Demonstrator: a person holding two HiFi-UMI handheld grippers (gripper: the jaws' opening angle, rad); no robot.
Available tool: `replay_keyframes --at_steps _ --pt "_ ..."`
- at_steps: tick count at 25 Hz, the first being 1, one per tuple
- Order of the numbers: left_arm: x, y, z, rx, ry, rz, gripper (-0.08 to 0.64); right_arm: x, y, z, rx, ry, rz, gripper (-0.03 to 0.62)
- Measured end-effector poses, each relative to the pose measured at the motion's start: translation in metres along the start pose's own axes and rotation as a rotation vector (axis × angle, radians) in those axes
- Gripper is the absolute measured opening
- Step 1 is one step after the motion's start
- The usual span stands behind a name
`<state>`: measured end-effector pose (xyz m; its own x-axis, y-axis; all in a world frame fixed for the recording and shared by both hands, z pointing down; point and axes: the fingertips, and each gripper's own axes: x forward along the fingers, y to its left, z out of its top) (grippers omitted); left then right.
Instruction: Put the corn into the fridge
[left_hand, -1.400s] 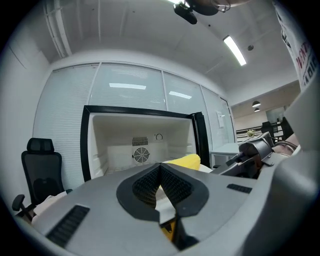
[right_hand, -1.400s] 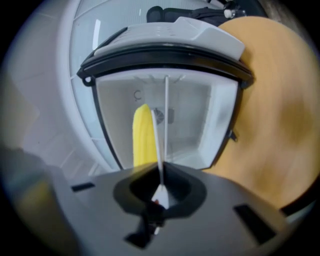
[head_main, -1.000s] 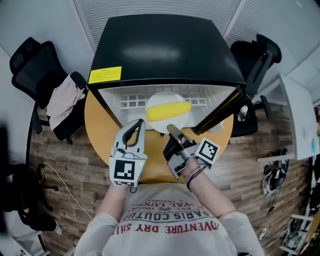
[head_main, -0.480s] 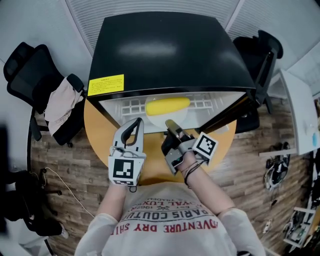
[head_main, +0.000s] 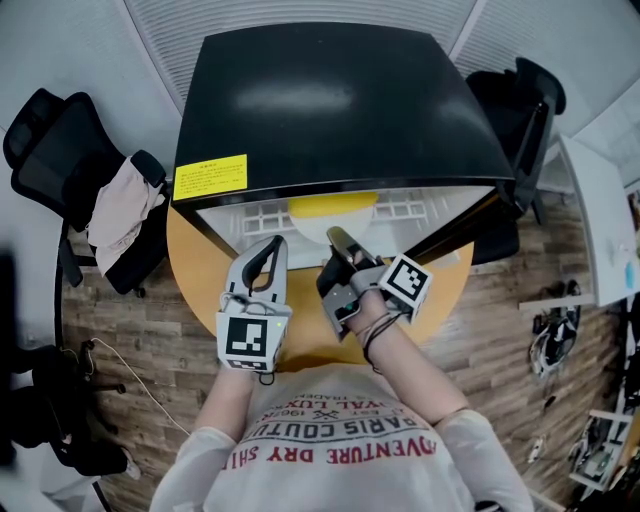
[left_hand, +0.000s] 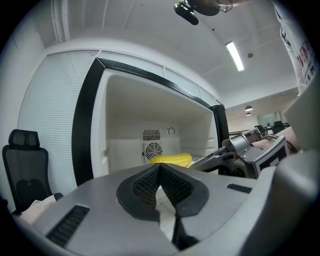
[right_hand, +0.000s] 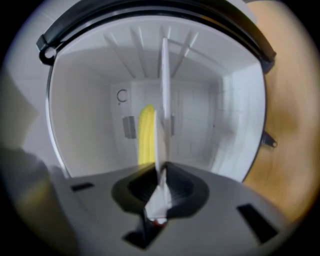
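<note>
Inside fridge: corn on plate; right gripper fingers opening around plate rim; left gripper fingers pressed together, empty.

Black office chairs stand on wood-plank floor beside white slatted walls

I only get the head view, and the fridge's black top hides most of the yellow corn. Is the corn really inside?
Observer: Yes. The left gripper view shows the corn lying inside the fridge, near a round vent on the back wall.
Operator: What's the right gripper got?
Observer: Its own view shows the right gripper with its jaws opening and the white plate between them, rim-on.
Operator: And the left one?
Observer: The left gripper has its tips together, with nothing between them.
</note>
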<state>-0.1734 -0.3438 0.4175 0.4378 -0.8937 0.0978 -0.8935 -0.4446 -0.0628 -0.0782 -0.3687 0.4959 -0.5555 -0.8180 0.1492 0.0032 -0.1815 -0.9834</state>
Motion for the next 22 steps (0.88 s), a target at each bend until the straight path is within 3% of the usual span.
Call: replay_keyframes --at_steps 10,19,22 --pt "0.005 0.002 -0.006 -0.019 0.015 -0.009 0.025 0.01 0.001 0.004 -0.002 -0.006 0.046 0.075" --pt "0.005 -0.002 -0.008 -0.02 0.016 -0.024 0.025 0.009 0.005 0.003 -0.09 0.028 0.03 0.081" --pt "0.004 -0.003 -0.006 -0.013 0.012 -0.026 0.025 0.006 0.013 -0.001 -0.126 0.044 0.061 0.135"
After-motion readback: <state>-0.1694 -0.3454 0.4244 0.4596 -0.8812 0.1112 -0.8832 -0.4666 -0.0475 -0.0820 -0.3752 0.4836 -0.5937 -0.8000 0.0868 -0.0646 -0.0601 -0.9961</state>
